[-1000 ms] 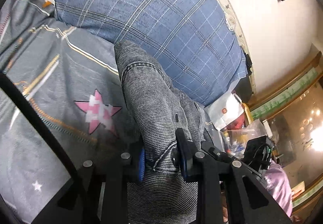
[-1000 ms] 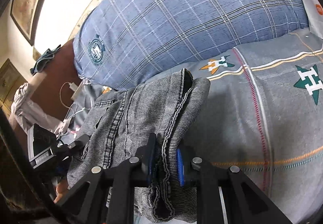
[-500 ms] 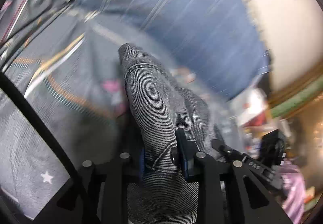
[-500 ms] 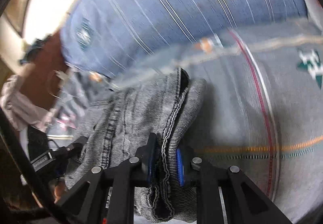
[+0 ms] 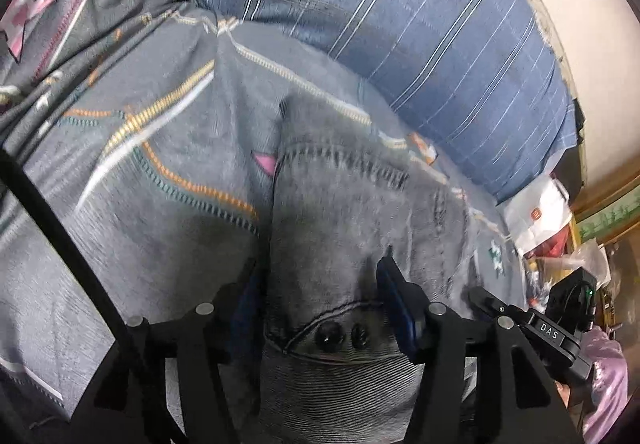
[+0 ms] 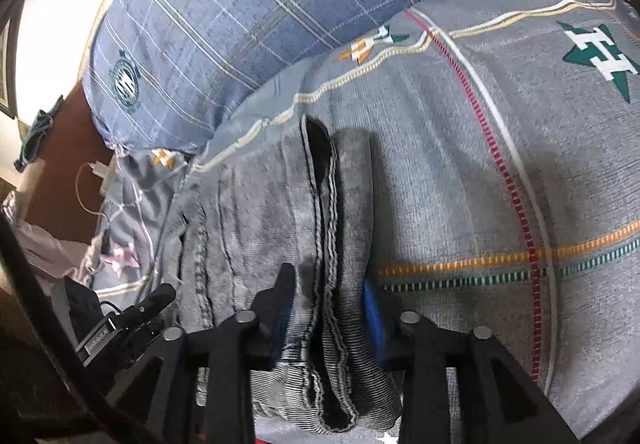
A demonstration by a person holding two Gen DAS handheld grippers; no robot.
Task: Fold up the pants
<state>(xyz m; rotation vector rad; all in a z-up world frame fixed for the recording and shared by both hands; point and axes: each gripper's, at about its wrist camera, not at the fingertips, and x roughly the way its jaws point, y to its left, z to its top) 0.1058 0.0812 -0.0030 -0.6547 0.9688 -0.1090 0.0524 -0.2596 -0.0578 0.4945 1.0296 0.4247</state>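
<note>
The grey ribbed denim pants (image 5: 340, 228) lie in a folded bundle on the grey patterned bedspread (image 5: 132, 180). My left gripper (image 5: 320, 296) has its jaws spread wide on either side of the waistband, near the black button, with the fabric loose between them. In the right wrist view the pants (image 6: 280, 212) show stacked folded edges. My right gripper (image 6: 328, 300) also has its jaws spread apart around the fold, not pinching it. The other gripper (image 6: 128, 320) shows at lower left.
A large blue plaid pillow (image 5: 400, 16) lies behind the pants; it also shows in the right wrist view (image 6: 260, 4). A white paper bag (image 5: 536, 212) and clutter sit at the bed's right side. A charger cable (image 6: 92, 180) lies on a brown surface at left.
Both grippers have opened and let go of the pants. The bundle, held up before, now lies lower on the bedspread. Both views moved fast half a second ago.
</note>
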